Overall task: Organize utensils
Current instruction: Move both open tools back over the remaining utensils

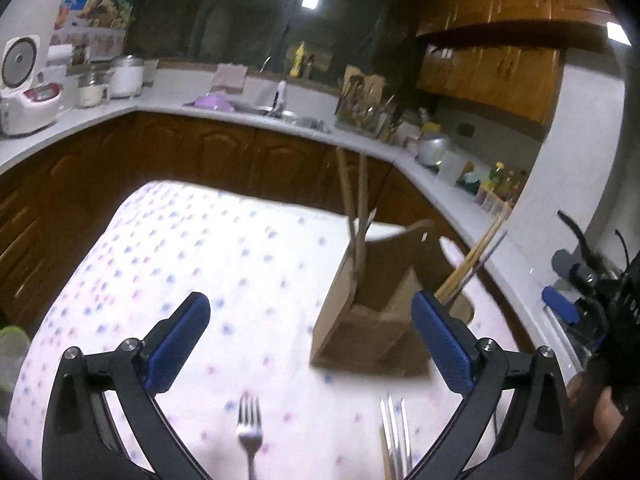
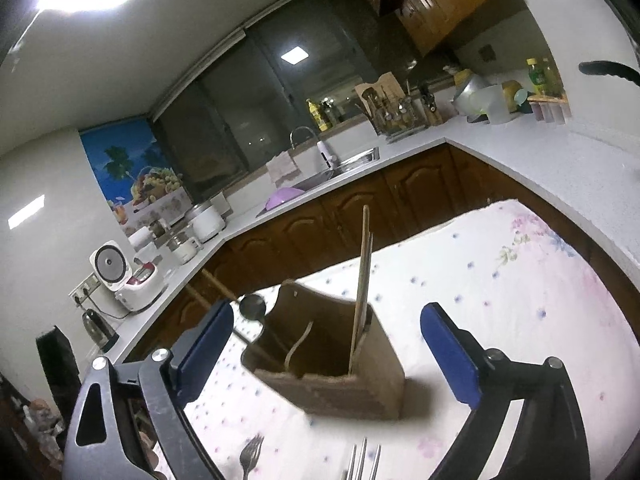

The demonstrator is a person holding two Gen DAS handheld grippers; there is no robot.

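Note:
A wooden utensil holder [image 1: 372, 320] stands on the flowered tablecloth [image 1: 200, 264] with chopsticks [image 1: 352, 208] sticking up from it. In the right wrist view the holder [image 2: 332, 364] also holds chopsticks [image 2: 362, 280] and a dark ladle [image 2: 253, 306]. A silver fork [image 1: 250, 436] lies on the cloth near the front, and a second fork [image 1: 394, 436] lies to its right. My left gripper [image 1: 310, 340] is open and empty above the forks. My right gripper [image 2: 326, 344] is open and empty in front of the holder; it also shows at the left wrist view's right edge [image 1: 592, 300]. Both forks [image 2: 250, 458] [image 2: 362, 464] show low in the right wrist view.
A white counter [image 1: 248, 100] with brown cabinets wraps around the table. On it stand a rice cooker [image 1: 28, 96], pots [image 1: 120, 76], a sink [image 1: 280, 112], a dish rack [image 1: 364, 108] and bottles [image 1: 500, 184]. A kettle [image 2: 98, 326] stands at the left.

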